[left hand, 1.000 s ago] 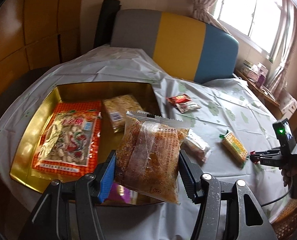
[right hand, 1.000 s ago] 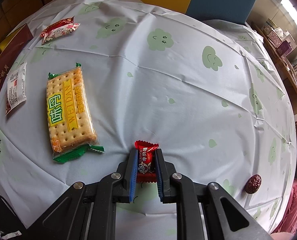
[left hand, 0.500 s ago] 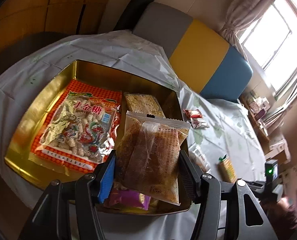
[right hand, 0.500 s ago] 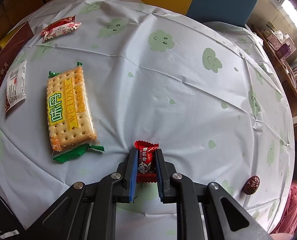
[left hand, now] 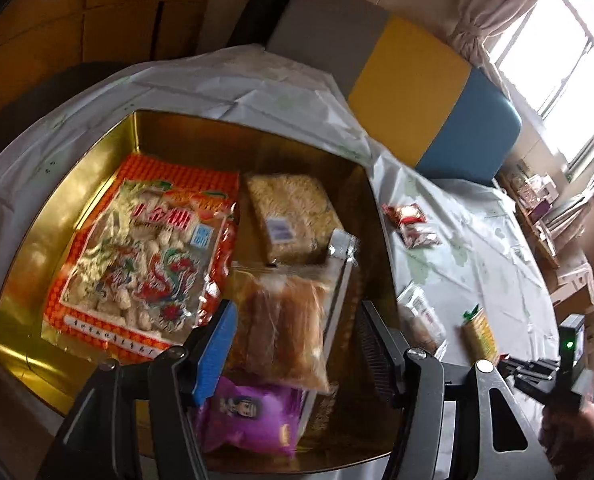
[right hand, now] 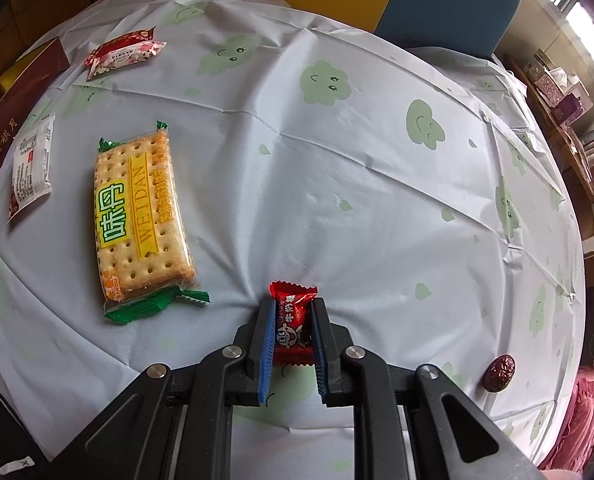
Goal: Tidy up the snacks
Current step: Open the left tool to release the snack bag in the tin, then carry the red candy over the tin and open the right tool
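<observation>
An open gold tin point(left hand: 77, 208) holds an orange bag point(left hand: 145, 264), a pale cracker block point(left hand: 293, 216) and a purple pack point(left hand: 249, 420). My left gripper point(left hand: 297, 308) hovers over the tin's near right corner. Its jaws are opening. A clear bag of orange-brown snacks point(left hand: 281, 328) sags between them, blurred and tilted, clear of the right pad. It rests on the purple pack. Over the tablecloth, my right gripper point(right hand: 295, 304) is shut on a small red candy point(right hand: 293, 324).
A green-ended cracker pack point(right hand: 141, 220) lies left of the candy. Farther left are a white and brown packet point(right hand: 31, 168) and two small red packets point(right hand: 125, 50). A dark red date point(right hand: 499, 372) sits near the table's right edge. A chair point(left hand: 417, 64) stands behind the table.
The left gripper swung over the tin and rolled. The clear bag, earlier upright and pinched, has dropped and tipped toward the tin. The right gripper and candy stayed put.
</observation>
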`<move>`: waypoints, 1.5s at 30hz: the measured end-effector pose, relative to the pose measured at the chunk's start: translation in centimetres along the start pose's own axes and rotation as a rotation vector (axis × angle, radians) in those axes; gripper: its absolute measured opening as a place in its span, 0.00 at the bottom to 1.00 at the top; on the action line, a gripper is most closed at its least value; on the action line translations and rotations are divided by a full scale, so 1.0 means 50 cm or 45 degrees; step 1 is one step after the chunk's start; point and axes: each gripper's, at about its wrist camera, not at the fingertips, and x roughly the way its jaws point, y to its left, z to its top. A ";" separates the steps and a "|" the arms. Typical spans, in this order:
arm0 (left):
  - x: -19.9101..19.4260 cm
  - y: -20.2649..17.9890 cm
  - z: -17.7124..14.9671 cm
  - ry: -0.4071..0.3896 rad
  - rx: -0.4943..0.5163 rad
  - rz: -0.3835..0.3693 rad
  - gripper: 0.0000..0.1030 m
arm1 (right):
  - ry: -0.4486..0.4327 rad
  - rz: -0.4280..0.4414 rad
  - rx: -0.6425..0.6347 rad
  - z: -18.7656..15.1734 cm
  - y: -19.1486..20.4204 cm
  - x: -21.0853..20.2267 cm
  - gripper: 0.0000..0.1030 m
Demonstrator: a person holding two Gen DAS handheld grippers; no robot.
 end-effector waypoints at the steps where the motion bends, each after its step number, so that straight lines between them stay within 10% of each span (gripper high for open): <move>1: 0.000 0.002 -0.004 -0.003 0.004 0.007 0.60 | -0.001 -0.003 -0.005 0.000 0.001 0.000 0.17; 31: -0.101 -0.015 -0.077 -0.153 0.187 0.154 0.60 | 0.006 -0.055 -0.018 0.005 0.010 -0.009 0.15; 45: -0.119 0.043 -0.066 -0.204 0.089 0.211 0.69 | -0.249 0.205 -0.045 0.049 0.144 -0.155 0.15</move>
